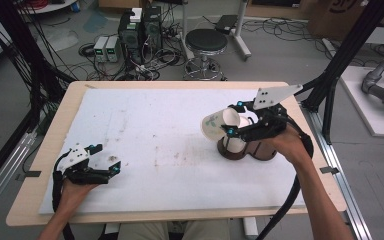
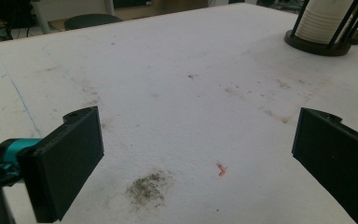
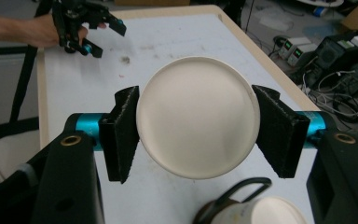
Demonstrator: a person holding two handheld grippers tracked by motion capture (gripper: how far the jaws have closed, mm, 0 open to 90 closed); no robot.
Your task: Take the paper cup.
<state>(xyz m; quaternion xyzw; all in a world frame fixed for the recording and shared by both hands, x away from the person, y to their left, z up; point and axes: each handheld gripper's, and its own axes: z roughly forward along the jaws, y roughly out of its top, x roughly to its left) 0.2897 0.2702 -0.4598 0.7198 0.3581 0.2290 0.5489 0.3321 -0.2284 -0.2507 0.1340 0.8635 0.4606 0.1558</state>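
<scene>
Between the right gripper's [image 3: 196, 133] jaws sits a paper cup [image 3: 198, 122], clamped by its sides, bottom toward cam, just above the cup holder [image 1: 240, 150]. Cup's pulled free of the stack; setting it down is left. Left gripper [image 1: 111, 167] idle, jaws apart w/ nothing btwn.

grey floor [image 1: 290, 55], black stool [image 1: 206, 42], tangled cables [image 1: 150, 62]

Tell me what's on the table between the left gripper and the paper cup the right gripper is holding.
Nothing stands there. In the high view, only stained white table cover lies between the left gripper and the paper cup clamped in the right gripper.
</scene>
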